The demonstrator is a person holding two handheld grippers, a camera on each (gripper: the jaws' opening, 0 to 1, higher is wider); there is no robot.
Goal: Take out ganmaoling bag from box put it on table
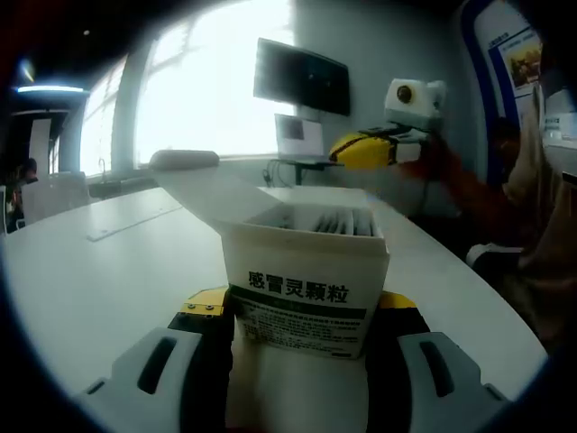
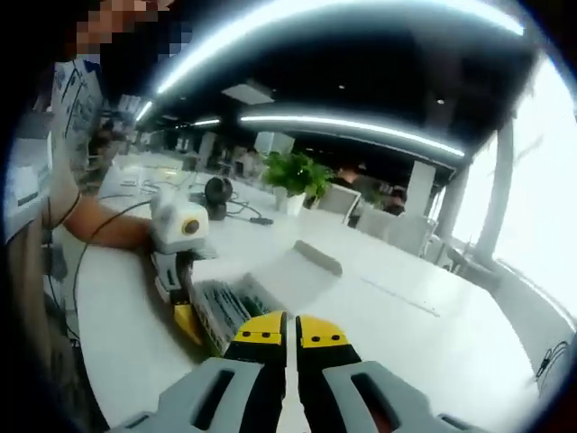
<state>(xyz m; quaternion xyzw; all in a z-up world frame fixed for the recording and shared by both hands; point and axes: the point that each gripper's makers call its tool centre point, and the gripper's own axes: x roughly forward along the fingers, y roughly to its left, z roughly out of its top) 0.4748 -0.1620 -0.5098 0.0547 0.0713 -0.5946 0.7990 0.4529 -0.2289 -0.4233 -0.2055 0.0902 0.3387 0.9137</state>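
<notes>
Box (image 1: pixel 306 271) stands between the two jaws of the left gripper (image 1: pixel 302 347), which seem closed against its sides and hold it upright on the white table (image 1: pixel 90 280). Its lid flap is folded back to the far left, so the top is open, and the medicine bags (image 1: pixel 343 222) stand inside in a row, their top edges just under the rim. I judge that the step in hand is the reach: the box is steady, but no bag is taken out yet.

In the right gripper view, the right gripper (image 2: pixel 290 338) has its jaws closed together with nothing between them, and it hovers above and near the open box. The same bags (image 2: pixel 221 307) show just beyond its tips. The next move calls for opening these jaws, going down into the box and pinching one bag by its top edge, then lifting straight up so the box walls do not catch it.

Farther on, the table is bare and wide on the window side, good room to lay the bag. The table's near edge is on the person's side.
</notes>
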